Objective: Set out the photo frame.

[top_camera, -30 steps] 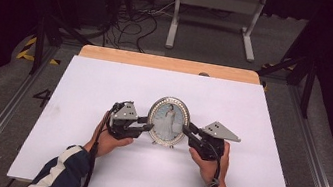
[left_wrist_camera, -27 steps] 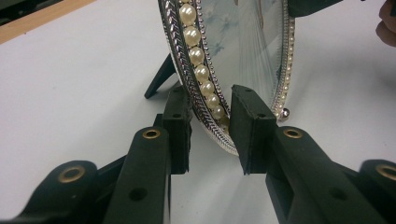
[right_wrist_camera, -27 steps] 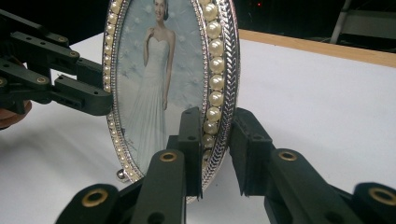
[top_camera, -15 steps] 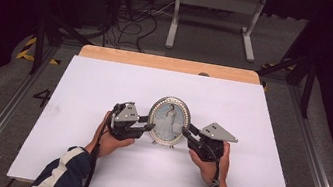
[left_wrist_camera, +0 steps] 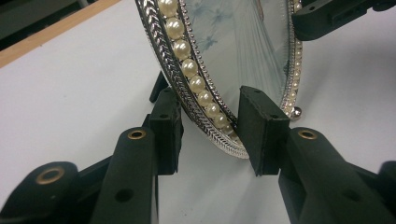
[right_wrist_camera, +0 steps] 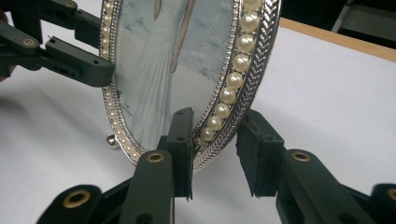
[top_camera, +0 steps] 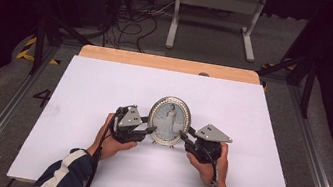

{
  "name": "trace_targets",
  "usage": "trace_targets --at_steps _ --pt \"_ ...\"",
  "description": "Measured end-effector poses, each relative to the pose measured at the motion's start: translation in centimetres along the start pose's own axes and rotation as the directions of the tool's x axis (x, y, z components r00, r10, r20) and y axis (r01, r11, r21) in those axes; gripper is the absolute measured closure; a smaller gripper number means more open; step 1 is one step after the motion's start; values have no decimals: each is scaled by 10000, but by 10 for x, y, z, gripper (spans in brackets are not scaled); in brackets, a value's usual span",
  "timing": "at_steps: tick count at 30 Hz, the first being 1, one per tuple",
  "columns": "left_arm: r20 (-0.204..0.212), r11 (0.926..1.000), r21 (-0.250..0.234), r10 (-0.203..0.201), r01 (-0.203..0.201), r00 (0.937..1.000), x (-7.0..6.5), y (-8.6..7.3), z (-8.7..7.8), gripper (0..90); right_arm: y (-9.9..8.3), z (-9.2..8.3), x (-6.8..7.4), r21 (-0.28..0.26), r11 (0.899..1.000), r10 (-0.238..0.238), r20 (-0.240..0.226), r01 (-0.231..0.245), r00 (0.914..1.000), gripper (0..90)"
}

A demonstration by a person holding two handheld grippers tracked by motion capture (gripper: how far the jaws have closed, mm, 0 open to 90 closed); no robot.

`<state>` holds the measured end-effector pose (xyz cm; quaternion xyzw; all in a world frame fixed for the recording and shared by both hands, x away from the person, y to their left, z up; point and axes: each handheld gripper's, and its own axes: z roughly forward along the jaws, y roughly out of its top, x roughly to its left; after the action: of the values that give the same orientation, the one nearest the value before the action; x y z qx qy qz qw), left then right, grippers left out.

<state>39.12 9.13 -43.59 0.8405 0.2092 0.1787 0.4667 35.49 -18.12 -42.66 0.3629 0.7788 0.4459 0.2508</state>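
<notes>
Since the earlier frame both grippers' jaws have just been opening. In the high view an oval picture frame (top_camera: 169, 121) stands upright mid-table (top_camera: 105, 84), between the left gripper (top_camera: 147, 132) and right gripper (top_camera: 184, 140). In the left gripper view the jaws straddle its pearl rim, spread, one pad apart. The right gripper view likewise shows slack jaws astride the rim.

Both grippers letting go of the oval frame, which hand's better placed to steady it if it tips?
Left gripper, marginally: one pad looks close against the oval frame. The right gripper shows a gap behind the rim. Both have just been opening.
</notes>
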Motion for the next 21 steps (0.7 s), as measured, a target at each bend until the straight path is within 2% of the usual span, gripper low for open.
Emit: trace_targets --at_steps 5,8,12,16,21 --pt "-224 10000 56 -35 36 9997 3 -1 -3 522 2 -2 1 87 9997 -229 17 229 9997 651" --pt "-257 9999 -20 156 -157 9995 3 -1 -9 496 3 -6 1 72 9990 -452 61 451 9990 638" --pt "-492 9986 67 534 -532 9974 1 1 -15 456 4 -10 1 80 9982 -590 91 589 9982 632" --pt "-554 9965 211 825 -814 9951 -1 2 -18 418 5 -11 2 178 9962 -858 118 856 9962 607" --pt "-494 9939 437 1038 -1017 9934 -1 2 -20 354 7 -13 3 389 9882 -1489 88 1485 9888 555"
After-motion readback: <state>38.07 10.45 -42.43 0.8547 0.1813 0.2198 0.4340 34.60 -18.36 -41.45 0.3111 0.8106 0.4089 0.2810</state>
